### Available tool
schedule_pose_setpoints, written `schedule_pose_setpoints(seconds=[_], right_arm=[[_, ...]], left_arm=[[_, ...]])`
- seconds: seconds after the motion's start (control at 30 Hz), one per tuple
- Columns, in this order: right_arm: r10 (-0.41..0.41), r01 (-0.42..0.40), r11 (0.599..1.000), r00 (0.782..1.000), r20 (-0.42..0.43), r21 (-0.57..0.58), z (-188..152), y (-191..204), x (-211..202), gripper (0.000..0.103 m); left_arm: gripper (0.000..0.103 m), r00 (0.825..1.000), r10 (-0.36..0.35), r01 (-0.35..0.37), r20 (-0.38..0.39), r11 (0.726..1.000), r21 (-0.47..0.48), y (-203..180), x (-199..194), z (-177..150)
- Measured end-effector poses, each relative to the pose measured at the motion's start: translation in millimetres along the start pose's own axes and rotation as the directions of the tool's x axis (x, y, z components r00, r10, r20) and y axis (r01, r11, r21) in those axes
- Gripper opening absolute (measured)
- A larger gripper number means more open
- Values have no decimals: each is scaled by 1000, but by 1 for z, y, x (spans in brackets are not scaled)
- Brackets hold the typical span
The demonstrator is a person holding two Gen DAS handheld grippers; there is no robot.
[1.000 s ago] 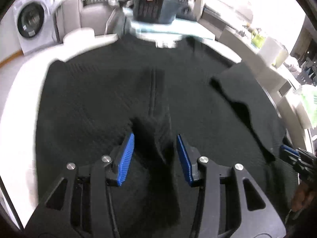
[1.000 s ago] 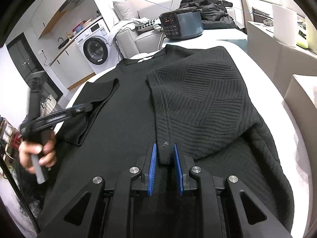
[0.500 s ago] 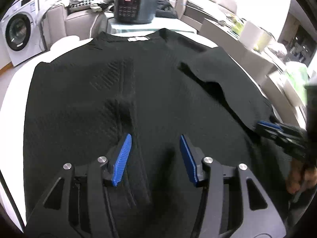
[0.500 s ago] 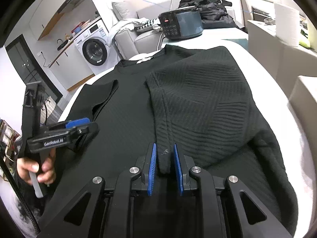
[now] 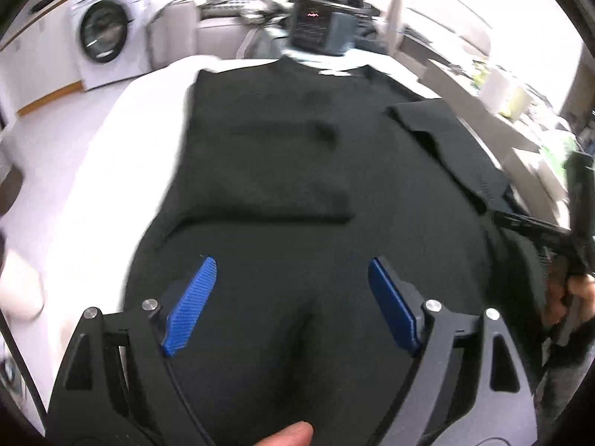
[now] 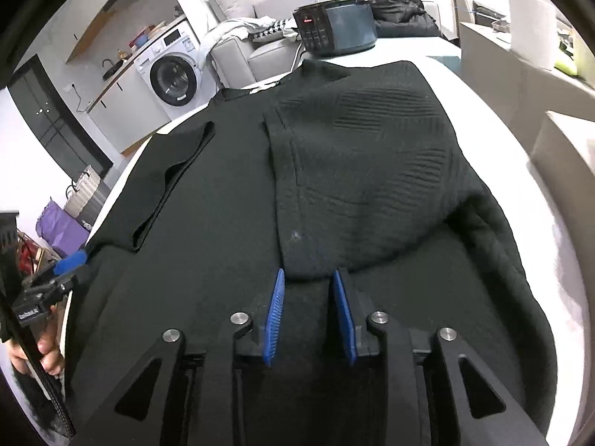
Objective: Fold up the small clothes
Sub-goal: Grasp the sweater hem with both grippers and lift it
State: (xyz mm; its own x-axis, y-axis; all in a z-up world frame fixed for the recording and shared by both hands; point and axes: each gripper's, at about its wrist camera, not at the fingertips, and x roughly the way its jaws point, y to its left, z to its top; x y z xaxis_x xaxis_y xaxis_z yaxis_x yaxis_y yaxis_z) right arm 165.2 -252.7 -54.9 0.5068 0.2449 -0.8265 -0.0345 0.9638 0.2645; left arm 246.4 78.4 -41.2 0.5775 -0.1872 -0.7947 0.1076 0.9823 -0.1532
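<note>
Black sweater lies flat on the white table, right side panel folded over the middle. Right gripper jaws opening, narrow gap, panel edge just ahead, likely letting it go. Left gripper opening wide, empty above the cloth, probably heading for the opposite side.

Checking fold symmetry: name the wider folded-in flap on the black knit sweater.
The ribbed flap, covering nearly half the sweater; the other is a narrow smooth strip.

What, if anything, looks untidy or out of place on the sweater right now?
The black sweater lies fairly flat, but its folded-over right side ends in a slanted edge, bunched near the table edge.
</note>
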Motion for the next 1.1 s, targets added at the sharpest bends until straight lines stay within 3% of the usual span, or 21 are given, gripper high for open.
schedule_pose_setpoints(seconds=[0.17,0.27,0.43,0.83,1.1], right_arm=[[-37,38,999,998,59,-11,-29,-10,-42,35],[-77,77,997,994,77,4,-52,-24,-67,42],[-108,102,992,991,83,67,-94,-56,-108,42],[18,-26,992,998,62,126,-185,-96,-193,47],[53,-64,981,997,63,182,-233,-111,-217,47]], left_arm=[[83,995,94,-95,-18,993,-72,40,-29,-41],[83,994,104,-108,-42,988,-109,60,-40,-66],[83,993,117,-120,-35,986,-119,75,-65,-100],[78,997,83,-82,5,992,-94,77,-153,-168],[78,997,65,-70,-49,992,-105,69,-185,-226]])
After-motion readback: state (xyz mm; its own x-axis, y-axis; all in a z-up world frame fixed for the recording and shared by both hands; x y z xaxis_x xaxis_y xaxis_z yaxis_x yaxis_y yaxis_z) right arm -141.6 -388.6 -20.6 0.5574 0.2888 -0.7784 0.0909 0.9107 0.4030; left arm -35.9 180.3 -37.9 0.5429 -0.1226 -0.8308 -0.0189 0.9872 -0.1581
